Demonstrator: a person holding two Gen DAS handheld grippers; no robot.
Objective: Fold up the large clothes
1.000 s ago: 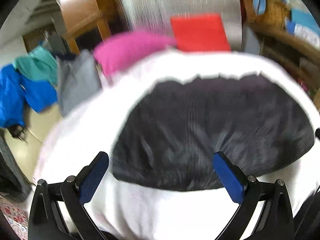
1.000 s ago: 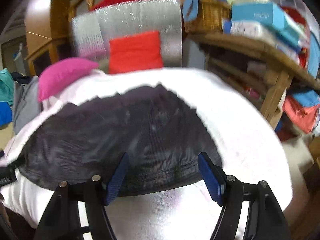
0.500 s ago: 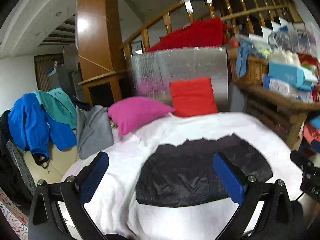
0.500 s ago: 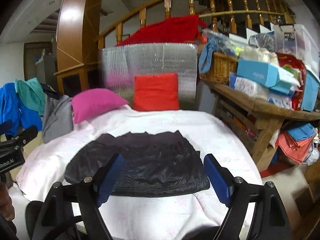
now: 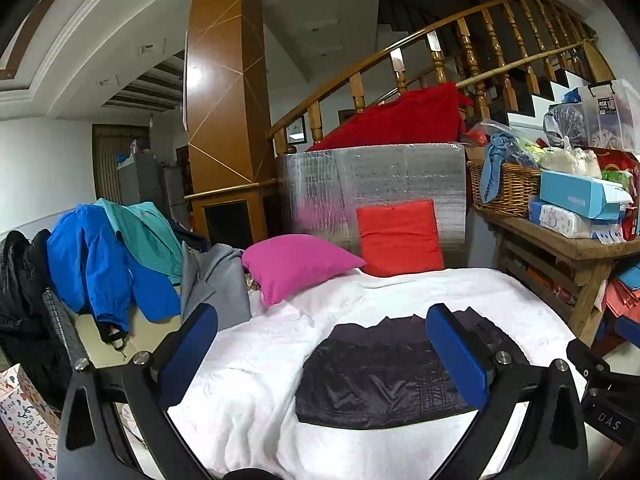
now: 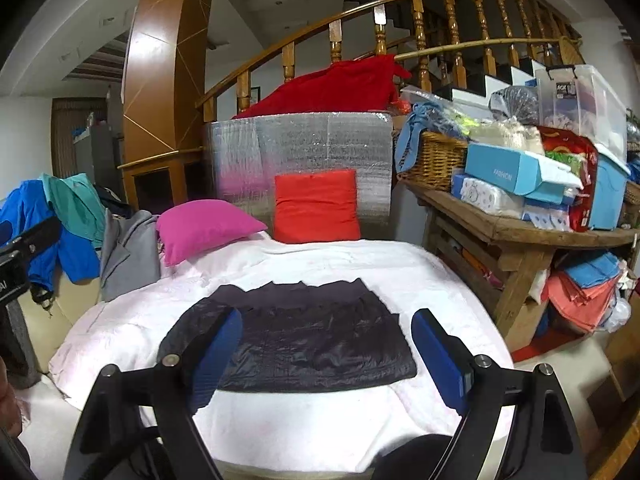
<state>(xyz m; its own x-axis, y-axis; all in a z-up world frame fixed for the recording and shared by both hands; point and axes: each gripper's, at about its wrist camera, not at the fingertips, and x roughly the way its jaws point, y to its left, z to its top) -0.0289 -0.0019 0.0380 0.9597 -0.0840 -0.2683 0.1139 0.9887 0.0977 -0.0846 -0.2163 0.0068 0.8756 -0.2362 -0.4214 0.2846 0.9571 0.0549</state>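
A dark quilted garment (image 5: 376, 376) (image 6: 304, 336) lies folded into a flat rectangle on the white blanket (image 5: 248, 364) (image 6: 304, 260). My left gripper (image 5: 320, 352) hovers above and in front of it, open, with nothing between its blue pads. My right gripper (image 6: 326, 354) is also raised over the garment's near edge, open and empty. Neither gripper touches the cloth. Part of the right gripper's body (image 5: 600, 396) shows at the right edge of the left wrist view, and the left gripper's body (image 6: 20, 256) at the left edge of the right wrist view.
A pink pillow (image 6: 204, 228) and a red cushion (image 6: 316, 206) rest at the blanket's far end against a silver foil panel (image 6: 300, 144). Blue, teal and grey clothes (image 5: 120, 256) hang piled at the left. A cluttered wooden table (image 6: 516, 236) stands at the right.
Both grippers have risen and pulled back from the garment, so it now looks smaller and lies whole in view. The right jaws stand wider than a second ago.
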